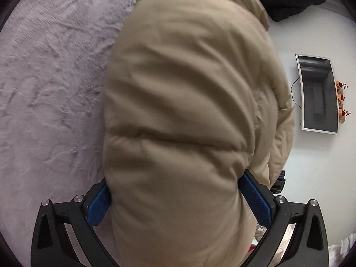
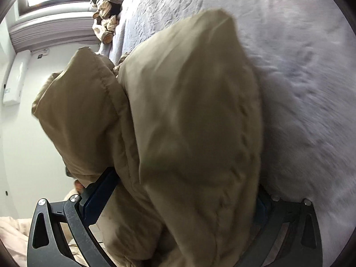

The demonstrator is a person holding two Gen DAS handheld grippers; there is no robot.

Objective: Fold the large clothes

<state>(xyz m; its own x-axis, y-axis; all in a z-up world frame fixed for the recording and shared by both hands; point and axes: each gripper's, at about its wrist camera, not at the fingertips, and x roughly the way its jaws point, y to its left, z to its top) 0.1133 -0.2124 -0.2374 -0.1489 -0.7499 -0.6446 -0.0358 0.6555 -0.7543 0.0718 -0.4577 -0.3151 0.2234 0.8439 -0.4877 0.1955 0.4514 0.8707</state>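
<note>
Two grippers share one bulky tan jacket (image 1: 189, 111), which hangs over a bed (image 1: 49, 77) covered in a pale lilac spread. In the left wrist view the left gripper (image 1: 178, 200) has its jaws spread as wide as they go, with a thick padded fold filling the gap from 12 o'clock down to 6; the blue pads (image 1: 99, 204) sit at 8 and 4 o'clock against the fabric, and I read this as a wide hold on the jacket. In the right wrist view the right gripper (image 2: 178, 202) also has padding packed between its jaws, one pad showing at 8 o'clock and the other mostly hidden under cloth at 4, so it appears to be holding the jacket too. A hood or collar (image 2: 84, 102) droops toward 9 o'clock. As for progress, the jacket looks bunched and doubled over instead of laid flat, so I judge the folding to be midway at best: the bulk is gathered, but it is not yet set down, squared or smoothed on the bed. Dark clothes (image 1: 291, 2) lie at 1 o'clock, apart.
</note>
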